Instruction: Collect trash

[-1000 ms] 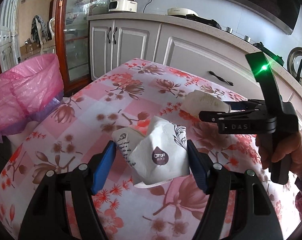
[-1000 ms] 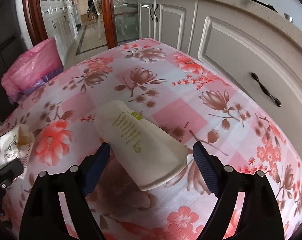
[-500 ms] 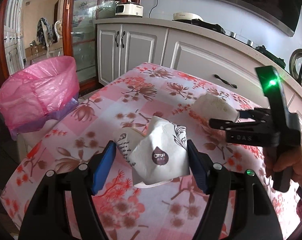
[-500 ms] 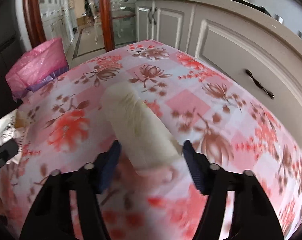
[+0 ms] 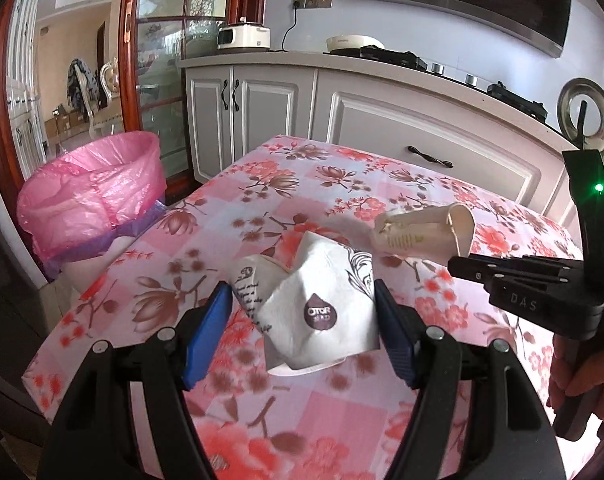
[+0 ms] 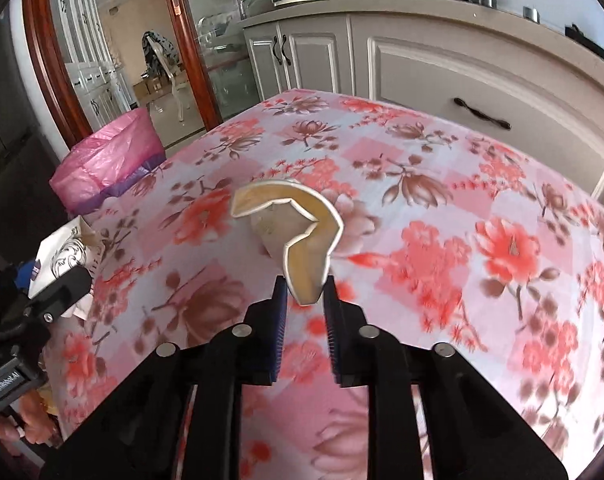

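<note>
Left gripper (image 5: 302,320): jaws fairly wide, clamped on a crumpled white cup (image 5: 318,312), held above the table (image 5: 262,184). Right gripper (image 6: 304,304): jaws narrow, closing, squeezing a crushed cream cup (image 6: 298,236) flat, lifted off the cloth. Pink-bagged bin (image 5: 94,192) beside the table.

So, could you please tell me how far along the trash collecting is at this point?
Nothing visibly binned yet: what shows of the pink-lined bin holds no trash. In hand: the left hand-held gripper holds a crumpled printed paper cup; the right hand-held gripper is closing on a squashed cream cup, lifted off the floral tablecloth. Left: carrying both over and dropping them in.
</note>
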A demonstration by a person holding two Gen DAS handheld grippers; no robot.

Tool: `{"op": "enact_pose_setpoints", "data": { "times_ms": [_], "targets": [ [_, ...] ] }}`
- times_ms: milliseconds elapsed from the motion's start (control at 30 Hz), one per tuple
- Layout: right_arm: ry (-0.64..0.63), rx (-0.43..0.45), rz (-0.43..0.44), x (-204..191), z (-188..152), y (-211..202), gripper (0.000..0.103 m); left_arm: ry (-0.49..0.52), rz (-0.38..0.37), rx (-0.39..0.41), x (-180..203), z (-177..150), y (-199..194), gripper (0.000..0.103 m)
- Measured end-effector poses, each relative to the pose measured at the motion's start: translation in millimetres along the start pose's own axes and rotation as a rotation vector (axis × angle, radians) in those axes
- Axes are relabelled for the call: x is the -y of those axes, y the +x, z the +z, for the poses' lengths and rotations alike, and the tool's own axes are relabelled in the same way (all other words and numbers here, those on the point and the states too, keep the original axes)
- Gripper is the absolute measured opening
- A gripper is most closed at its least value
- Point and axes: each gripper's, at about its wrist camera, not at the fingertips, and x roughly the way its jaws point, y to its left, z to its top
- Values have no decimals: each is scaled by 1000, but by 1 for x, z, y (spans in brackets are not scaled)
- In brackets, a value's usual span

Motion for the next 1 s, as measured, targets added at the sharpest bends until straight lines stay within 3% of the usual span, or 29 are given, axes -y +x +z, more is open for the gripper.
{"op": "enact_pose_setpoints", "data": {
  "times_ms": [67, 133, 300, 367, 733, 933, 1000],
  "targets": [
    [11, -7, 2, -2, -1, -5, 28, 2, 5, -5, -2, -4, -6, 68],
    [5, 13, -4, -6, -3, -12, 64, -7, 7, -2, -6, -7, -12, 68],
    [-25, 20, -30, -13, -6, -17, 70, -15, 5, 4, -12, -10, -19, 68],
    [-24, 11, -52, -13, -5, -13, 77, -24, 3, 7, -15, -10, -21, 68],
    [-18, -64, -138, 7, 11, 36, 76, -49, -8, 7, -24, -9, -18, 68],
    [-9, -39, -137, 6, 4, 34, 41, -59, -11, -11, -27, -12, -12, 68],
    [-4, -29, -134, 5, 3, 29, 41, -62, -13, -16, -28, -13, -10, 68]
  ]
}}
